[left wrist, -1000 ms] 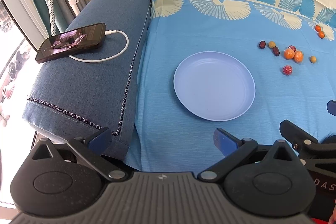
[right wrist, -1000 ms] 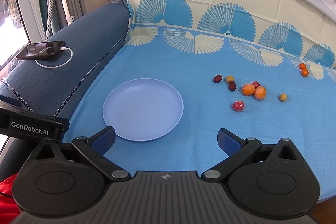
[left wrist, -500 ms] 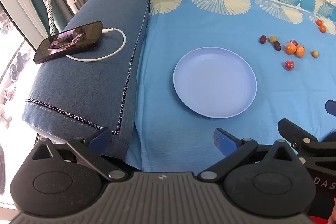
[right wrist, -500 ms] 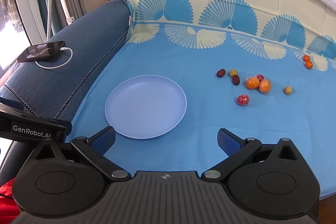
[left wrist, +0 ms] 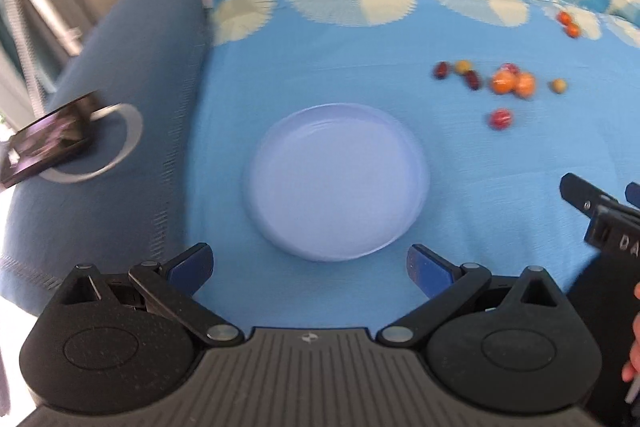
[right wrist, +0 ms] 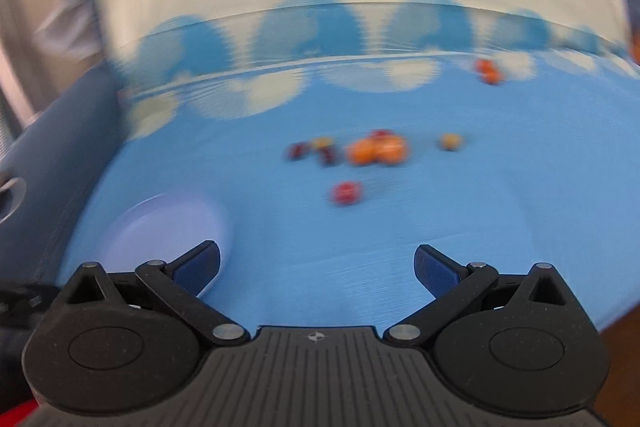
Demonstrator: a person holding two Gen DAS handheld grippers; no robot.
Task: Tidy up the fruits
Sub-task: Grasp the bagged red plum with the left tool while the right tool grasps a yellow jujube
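- Two grippers, both w/ jaws spread wide, nothing held: left gripper [left wrist: 310, 261] hangs over the near rim of the plate [left wrist: 336, 179], right gripper [right wrist: 318, 265] faces the fruit.
- Plate bare; fruits lie on the blue cloth [left wrist: 480, 167], well apart from it.
- Red fruit [right wrist: 346, 192] sits alone, nearest the right gripper; orange pair [right wrist: 376, 149] touching just beyond.
- Small, round, prob. light & soft-skinned: likely to roll. Pinch across the middle, gently.
- Right view blurred, details unclear.
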